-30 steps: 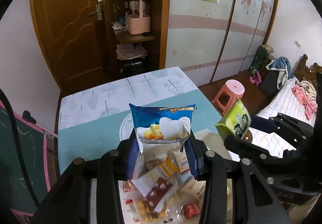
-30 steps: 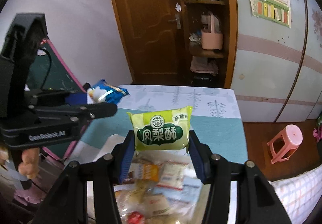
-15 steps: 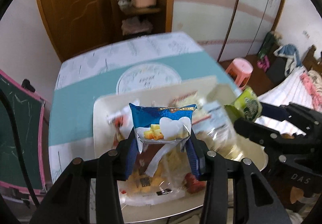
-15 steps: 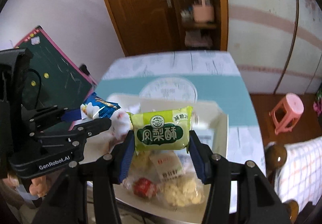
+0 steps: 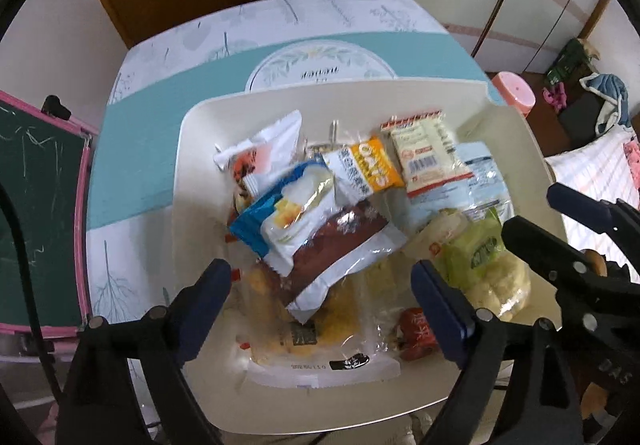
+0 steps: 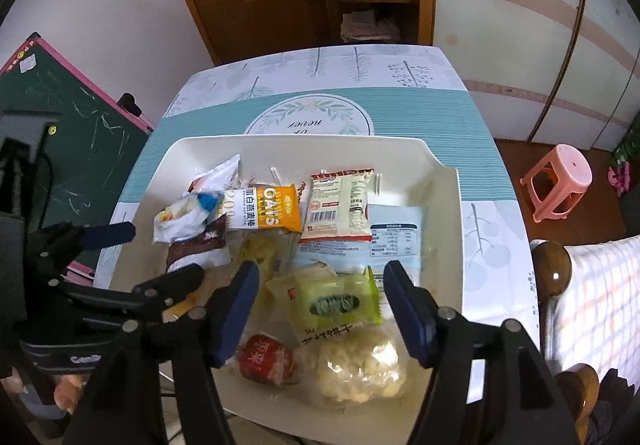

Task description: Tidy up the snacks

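Both jaws are opening, nothing gripped. The left hand-held gripper [image 5: 320, 297] gapes at the lower middle of its frame, pads clear of the blue cheese-snack packet [image 5: 280, 221], which lies free mid-frame on the pile in the white tray [image 5: 192, 149] on the desk [image 5: 132, 149]. The right hand-held gripper [image 6: 320, 309] is also wide; the green pastry packet [image 6: 336, 301] sits between its pads at lower centre, apparently untouched, resting on a clear bag of puffed snacks [image 6: 360, 369]. Around them: orange oat bar [image 6: 276, 213], cream wafer pack [image 6: 340, 205], brown cake pack [image 5: 340, 245], red wrapped sweet [image 6: 266, 363]. Likely handling: all light, sealed film is slick and crinkly, air-puffed so it gives under squeeze; contents look crumbly. Best pinch at the crimped end seams or across the short side, gently; piled packets would probably slide if nudged.
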Tool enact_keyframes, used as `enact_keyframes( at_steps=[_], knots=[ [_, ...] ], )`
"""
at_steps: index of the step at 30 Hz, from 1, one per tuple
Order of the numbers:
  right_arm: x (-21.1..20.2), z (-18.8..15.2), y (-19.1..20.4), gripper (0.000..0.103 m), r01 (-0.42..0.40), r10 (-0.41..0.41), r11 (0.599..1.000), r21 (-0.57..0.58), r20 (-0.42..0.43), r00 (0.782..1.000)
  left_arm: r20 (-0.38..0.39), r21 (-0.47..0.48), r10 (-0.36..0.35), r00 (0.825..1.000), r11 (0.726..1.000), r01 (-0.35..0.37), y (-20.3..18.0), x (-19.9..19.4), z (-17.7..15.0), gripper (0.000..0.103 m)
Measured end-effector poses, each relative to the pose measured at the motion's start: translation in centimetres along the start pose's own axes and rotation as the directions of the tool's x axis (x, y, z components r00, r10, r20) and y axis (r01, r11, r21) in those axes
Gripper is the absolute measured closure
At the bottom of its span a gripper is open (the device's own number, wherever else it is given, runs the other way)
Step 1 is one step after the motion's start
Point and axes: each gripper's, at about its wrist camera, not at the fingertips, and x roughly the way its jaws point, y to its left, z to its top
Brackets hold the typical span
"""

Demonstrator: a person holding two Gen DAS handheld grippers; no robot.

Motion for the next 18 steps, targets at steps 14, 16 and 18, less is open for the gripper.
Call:
enact_keyframes(
  at_steps=[14, 16, 18],
  knots=[
    [0.3, -0.4, 0.4, 0.037, -0.014, 0.014, 1.0, 0.005, -0.027, 1.0, 0.013, -0.022, 0.046, 0.999, 0.999, -0.046, 0.3, -0.6, -0.3, 0.012],
    [0.3, -0.4, 0.6, 0.037, -0.015, 0.015, 1.0, -0.003, -0.027, 1.0, 0.024, -0.034, 0.047, 0.999, 0.998, -0.046, 0.6, -0.9, -0.4, 0.012],
    [0.2, -0.5, 0.8, 0.037, -0.014, 0.014, 1.0, -0.01, -0.022, 1.0, 0.038, -0.045, 0.047, 0.998, 0.998, -0.045, 0.8, -1.3, -0.4, 0.012]
  ],
)
